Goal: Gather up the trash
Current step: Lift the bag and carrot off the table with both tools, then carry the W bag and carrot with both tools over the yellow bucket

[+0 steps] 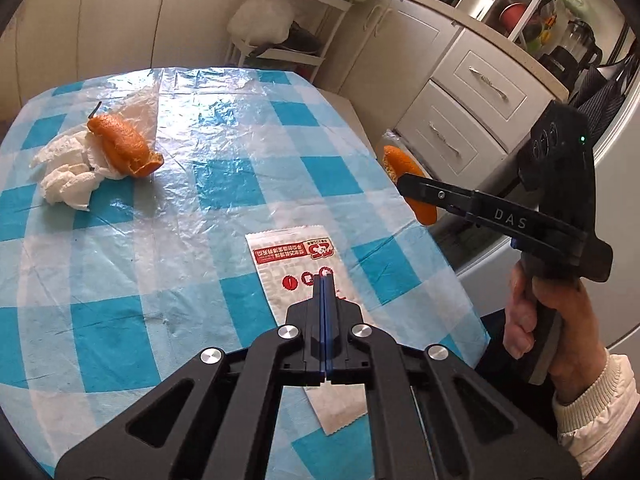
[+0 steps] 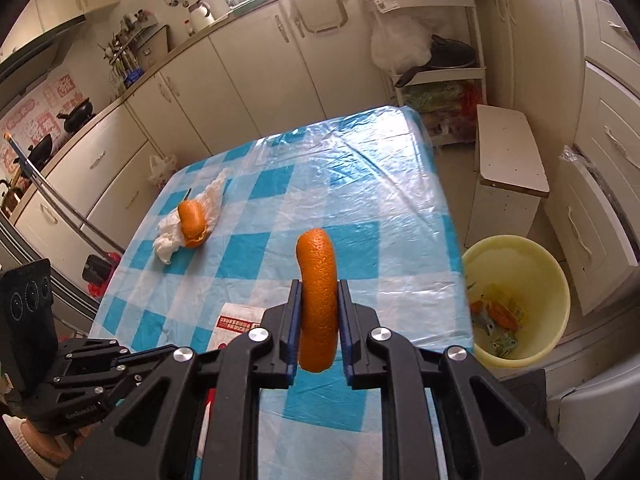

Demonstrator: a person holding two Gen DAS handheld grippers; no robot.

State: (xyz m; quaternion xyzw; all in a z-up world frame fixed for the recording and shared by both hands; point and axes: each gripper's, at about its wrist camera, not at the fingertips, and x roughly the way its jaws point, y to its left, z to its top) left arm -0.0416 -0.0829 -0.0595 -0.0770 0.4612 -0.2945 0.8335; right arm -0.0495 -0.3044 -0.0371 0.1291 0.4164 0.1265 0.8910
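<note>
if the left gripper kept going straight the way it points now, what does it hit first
Most likely the white and red packet lying flat on the checked table. The left gripper is shut and empty, angled down, with its tips over the packet; how far above is unclear.

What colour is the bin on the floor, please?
Pale yellow bin, clearest in the right wrist view.
</note>
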